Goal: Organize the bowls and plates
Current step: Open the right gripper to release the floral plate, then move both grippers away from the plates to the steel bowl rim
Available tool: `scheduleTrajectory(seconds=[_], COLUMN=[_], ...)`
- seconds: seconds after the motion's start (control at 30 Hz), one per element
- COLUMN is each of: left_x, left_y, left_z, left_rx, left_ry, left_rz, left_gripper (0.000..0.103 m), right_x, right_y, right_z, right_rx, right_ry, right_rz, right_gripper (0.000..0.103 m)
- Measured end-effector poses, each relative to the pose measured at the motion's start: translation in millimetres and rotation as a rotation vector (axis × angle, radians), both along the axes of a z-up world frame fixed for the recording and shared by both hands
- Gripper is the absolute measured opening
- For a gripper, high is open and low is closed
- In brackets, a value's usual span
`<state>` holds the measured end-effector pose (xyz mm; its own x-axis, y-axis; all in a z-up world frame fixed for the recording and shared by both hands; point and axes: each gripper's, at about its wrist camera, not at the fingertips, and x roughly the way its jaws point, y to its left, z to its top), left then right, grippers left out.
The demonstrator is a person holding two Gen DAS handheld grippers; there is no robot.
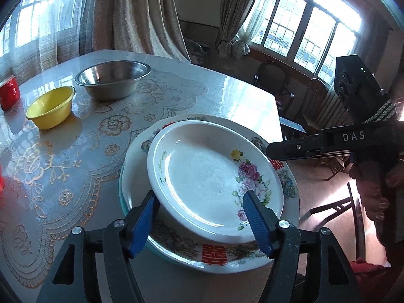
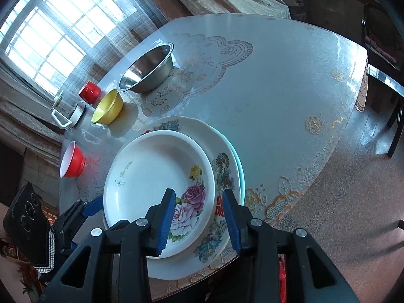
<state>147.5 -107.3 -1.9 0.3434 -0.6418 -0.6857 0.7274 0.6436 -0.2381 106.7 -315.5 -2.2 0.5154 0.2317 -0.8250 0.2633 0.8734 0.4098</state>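
A white rose-printed plate (image 1: 204,174) (image 2: 156,176) lies on top of a larger white plate with red characters (image 1: 214,255) (image 2: 214,242), which lies on a teal plate (image 2: 240,171). The stack sits at the table's near edge. My left gripper (image 1: 199,202) is open, its blue fingers straddling the top plate's near rim. My right gripper (image 2: 199,202) is open over the stack's right rim. A steel bowl (image 1: 113,78) (image 2: 149,73) and a yellow bowl (image 1: 50,107) (image 2: 107,108) stand farther back.
A red cup (image 1: 8,92) (image 2: 89,92), a red bowl (image 2: 72,164) and a glass jar (image 2: 67,113) stand at the table's window side. The lace-patterned tabletop (image 2: 277,80) ends at chairs (image 1: 275,80) and floor on the right.
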Motion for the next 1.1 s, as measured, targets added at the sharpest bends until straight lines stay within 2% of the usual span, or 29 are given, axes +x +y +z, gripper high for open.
scheduleTrajectory(seconds=[0.2, 0.37, 0.43, 0.53, 0.63, 0.8, 0.9, 1.0, 1.1], left_x=[-6, -5, -2, 3, 9, 18, 25, 37, 51], left_y=[-5, 4, 12, 28, 40, 50, 59, 67, 73], left_z=[0, 3, 8, 18, 24, 29, 30, 25, 15], left_rx=[0.025, 0.020, -0.004, -0.083, -0.127, -0.153, -0.169, -0.158, -0.105], left_ry=[-0.035, -0.030, -0.045, -0.040, -0.060, -0.101, -0.120, -0.104, -0.073], left_rz=[-0.028, -0.049, -0.032, -0.008, 0.062, 0.195, 0.300, 0.410, 0.506], left_gripper=[0.073, 0.074, 0.074, 0.075, 0.078, 0.084, 0.091, 0.092, 0.092], right_x=[2, 4, 3, 2, 2, 3, 4, 5, 6], right_y=[9, 12, 12, 13, 13, 20, 24, 28, 33], right_z=[-3, -5, -4, -1, -1, 0, 1, 2, 4], right_rx=[-0.023, -0.015, -0.024, -0.045, -0.034, -0.072, -0.101, -0.132, -0.167], right_ry=[-0.005, -0.008, -0.011, -0.024, -0.026, -0.036, -0.044, -0.051, -0.065], right_rz=[0.027, 0.040, 0.039, 0.041, 0.043, 0.052, 0.059, 0.071, 0.084], right_gripper=[0.039, 0.039, 0.039, 0.040, 0.040, 0.040, 0.040, 0.040, 0.040])
